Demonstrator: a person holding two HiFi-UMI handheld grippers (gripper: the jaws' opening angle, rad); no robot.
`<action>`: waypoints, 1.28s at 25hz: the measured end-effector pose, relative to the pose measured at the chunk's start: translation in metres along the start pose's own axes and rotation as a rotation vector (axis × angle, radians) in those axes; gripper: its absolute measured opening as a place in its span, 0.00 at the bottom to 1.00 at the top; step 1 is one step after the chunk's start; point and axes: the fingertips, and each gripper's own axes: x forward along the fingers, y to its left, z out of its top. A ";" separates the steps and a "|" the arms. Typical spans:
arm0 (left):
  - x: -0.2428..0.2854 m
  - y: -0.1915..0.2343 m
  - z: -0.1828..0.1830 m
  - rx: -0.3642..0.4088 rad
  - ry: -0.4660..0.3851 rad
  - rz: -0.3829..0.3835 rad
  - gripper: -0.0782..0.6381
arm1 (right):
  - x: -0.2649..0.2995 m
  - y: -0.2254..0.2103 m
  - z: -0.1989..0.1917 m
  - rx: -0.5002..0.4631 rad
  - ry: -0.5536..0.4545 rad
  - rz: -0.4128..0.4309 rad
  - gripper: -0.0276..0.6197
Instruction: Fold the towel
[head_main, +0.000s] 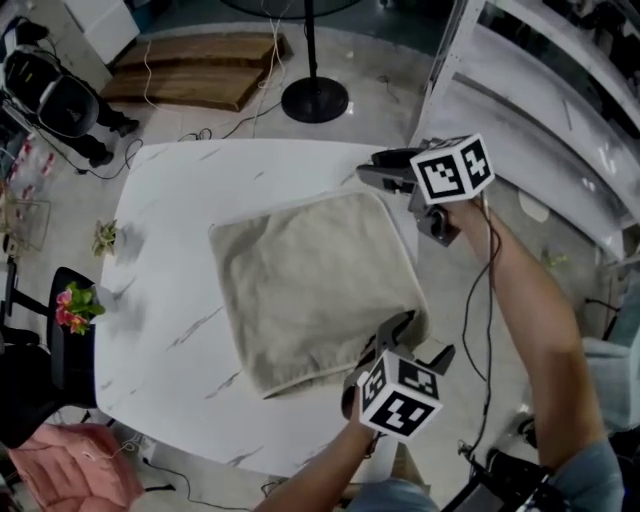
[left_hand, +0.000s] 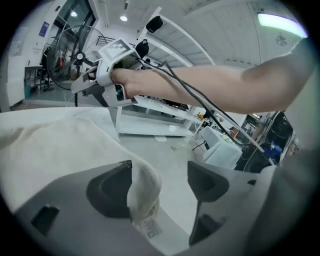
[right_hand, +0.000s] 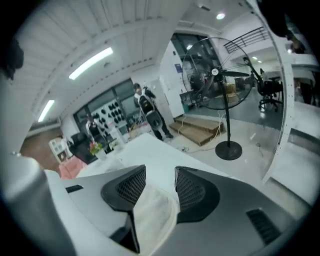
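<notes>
1. The left hand-held gripper (head_main: 418, 336), near the counter's (head_main: 180, 330) front edge, stands with its jaws wide. The towel's (head_main: 310, 290) near right corner hangs loose against one pad, unpinched.
2. The towel lies flat on the counter's right half. It is nearly square, so no long axis shows, and its sides run skewed to the counter's edges.
3. The right hand-held gripper (head_main: 370, 166), at the towel's far right corner, has its jaws apart with cloth lying loose between them.

White marble table (head_main: 170, 300), black fan base (head_main: 314, 100) — wooden boards (head_main: 190, 72) beside it, pink cushion (head_main: 50, 465)
</notes>
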 end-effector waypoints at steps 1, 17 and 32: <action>-0.009 0.000 0.003 -0.003 -0.022 0.006 0.60 | -0.008 0.005 0.010 0.030 -0.041 0.010 0.35; -0.255 0.151 -0.120 -0.424 -0.280 0.494 0.60 | -0.127 0.091 -0.103 0.121 -0.028 -0.236 0.31; -0.226 0.198 -0.154 -0.756 -0.196 0.478 0.48 | -0.121 0.096 -0.240 0.495 0.135 -0.258 0.46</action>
